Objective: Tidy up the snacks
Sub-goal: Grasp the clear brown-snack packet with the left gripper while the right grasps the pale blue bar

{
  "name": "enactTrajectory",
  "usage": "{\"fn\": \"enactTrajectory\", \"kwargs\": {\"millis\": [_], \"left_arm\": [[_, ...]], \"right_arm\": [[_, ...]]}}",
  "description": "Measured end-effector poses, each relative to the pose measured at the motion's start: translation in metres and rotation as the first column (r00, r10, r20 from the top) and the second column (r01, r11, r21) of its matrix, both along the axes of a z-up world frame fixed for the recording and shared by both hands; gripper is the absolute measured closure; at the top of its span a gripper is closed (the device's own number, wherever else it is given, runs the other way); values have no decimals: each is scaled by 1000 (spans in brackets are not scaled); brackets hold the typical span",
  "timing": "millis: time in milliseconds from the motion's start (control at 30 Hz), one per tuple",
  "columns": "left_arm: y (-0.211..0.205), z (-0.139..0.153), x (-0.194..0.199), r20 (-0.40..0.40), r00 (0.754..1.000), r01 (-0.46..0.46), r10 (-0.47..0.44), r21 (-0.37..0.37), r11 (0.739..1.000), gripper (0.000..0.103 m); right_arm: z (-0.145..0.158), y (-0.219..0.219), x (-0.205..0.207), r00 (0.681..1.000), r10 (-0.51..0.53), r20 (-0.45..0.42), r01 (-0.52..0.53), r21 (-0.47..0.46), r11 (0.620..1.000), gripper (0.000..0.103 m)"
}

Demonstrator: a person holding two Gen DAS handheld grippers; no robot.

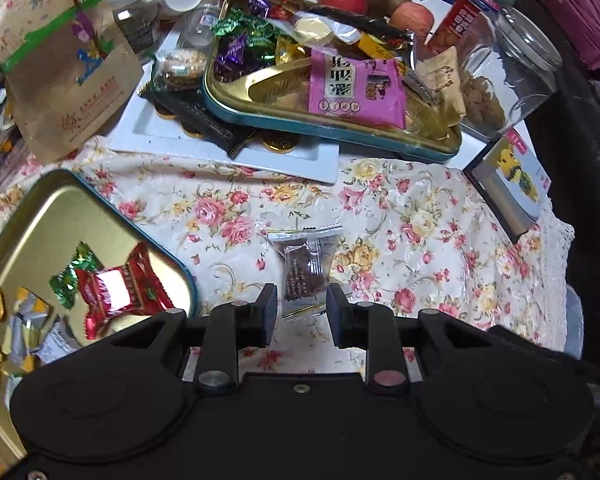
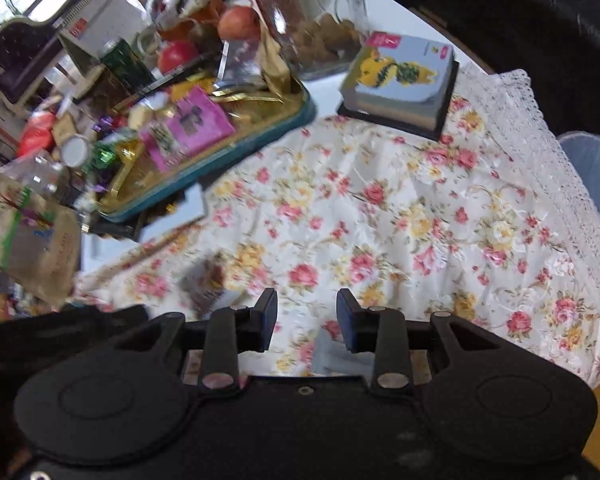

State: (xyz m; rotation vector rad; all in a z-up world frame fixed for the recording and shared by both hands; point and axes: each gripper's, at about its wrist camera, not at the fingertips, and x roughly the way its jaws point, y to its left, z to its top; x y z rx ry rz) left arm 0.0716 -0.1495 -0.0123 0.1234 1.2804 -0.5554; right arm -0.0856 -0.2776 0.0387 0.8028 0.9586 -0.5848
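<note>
Clear-wrapped dark brown snack packet [image 1: 306,266] lies on the floral tablecloth [image 1: 400,240], directly ahead of left gripper [image 1: 302,300], long axis along fingers; jaws apart, unclamped. Right gripper [image 2: 307,304] empty, parted, farther.

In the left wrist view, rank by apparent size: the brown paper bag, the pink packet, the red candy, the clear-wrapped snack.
1. brown paper bag
2. pink packet
3. red candy and clear-wrapped snack: alike, and nearer the camera, so unranked.
</note>
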Motion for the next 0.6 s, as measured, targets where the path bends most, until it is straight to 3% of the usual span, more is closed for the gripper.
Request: {"fn": "enactTrajectory", "kwargs": {"millis": [133, 333, 600], "left_arm": [[-9, -18, -4, 12, 1000, 26, -26, 24, 999, 59], [-18, -33, 1, 56, 998, 15, -16, 27, 1000, 59], [-25, -49, 11, 27, 999, -37, 37, -5, 999, 58]], "right_arm": [[23, 0, 1, 995, 30, 98, -34, 38, 999, 67], [42, -8, -6, 989, 37, 143, -40, 15, 999, 67], [53, -32, -28, 977, -69, 203, 58, 61, 996, 67]]}}
